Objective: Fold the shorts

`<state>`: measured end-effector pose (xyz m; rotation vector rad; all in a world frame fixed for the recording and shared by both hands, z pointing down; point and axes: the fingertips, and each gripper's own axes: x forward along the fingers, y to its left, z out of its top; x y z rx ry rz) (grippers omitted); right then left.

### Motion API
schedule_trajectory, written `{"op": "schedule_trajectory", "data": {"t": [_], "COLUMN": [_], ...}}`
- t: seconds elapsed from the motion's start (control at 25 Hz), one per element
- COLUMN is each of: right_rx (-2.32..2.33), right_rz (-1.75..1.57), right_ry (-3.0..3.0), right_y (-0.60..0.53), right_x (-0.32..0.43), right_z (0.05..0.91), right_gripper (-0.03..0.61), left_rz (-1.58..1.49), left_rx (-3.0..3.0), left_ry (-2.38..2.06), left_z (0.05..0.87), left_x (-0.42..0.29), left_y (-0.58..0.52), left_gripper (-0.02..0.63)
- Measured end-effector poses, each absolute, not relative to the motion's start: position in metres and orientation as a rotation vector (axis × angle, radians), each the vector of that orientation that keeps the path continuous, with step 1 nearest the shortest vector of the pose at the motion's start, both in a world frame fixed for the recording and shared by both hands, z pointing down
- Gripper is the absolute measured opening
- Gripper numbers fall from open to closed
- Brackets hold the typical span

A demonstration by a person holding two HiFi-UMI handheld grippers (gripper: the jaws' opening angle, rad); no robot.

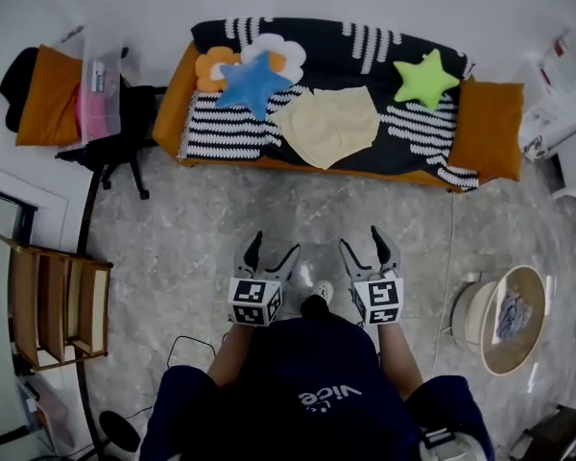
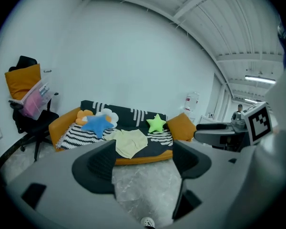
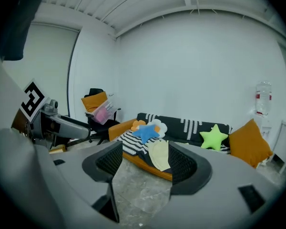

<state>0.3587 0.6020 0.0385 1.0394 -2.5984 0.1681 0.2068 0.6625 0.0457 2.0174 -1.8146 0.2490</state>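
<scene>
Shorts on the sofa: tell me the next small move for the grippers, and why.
Probably bring both grippers forward to the near edge of the shorts. The shorts lie spread flat on the sofa, unfolded, while the left gripper and right gripper hover over the floor short of the sofa, jaws apart with nothing between them.

The person is wearing a dark navy top [image 1: 312, 382] that is bearing white lettering across it. The left gripper [image 1: 275, 245] and right gripper [image 1: 361, 239] are showing pale grey bodies with black ribbed pads, each carrying a white cube [image 1: 255, 301] printed with black square markers.
</scene>
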Motion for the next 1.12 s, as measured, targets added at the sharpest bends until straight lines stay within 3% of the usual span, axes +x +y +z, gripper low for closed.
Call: {"op": "schedule_trajectory", "data": {"t": [0.48,1.12], "right_rx": [0.907,0.925], "right_rz": [0.258,0.306], "right_ry": [-2.603,-2.523], "right_y": [0.539,0.464], "right_x": [0.390,0.361], "right_z": [0.064,0.086], "right_gripper": [0.290,0.279], "left_rz": [0.272,0.273], "left_rx": [1.918,1.900], "left_ry": [-1.860,-1.769], "left_z": [0.059,0.091], "left_x": [0.245,0.205], "left_y": [0.600,0.514], "left_gripper": [0.368,0.364]}}
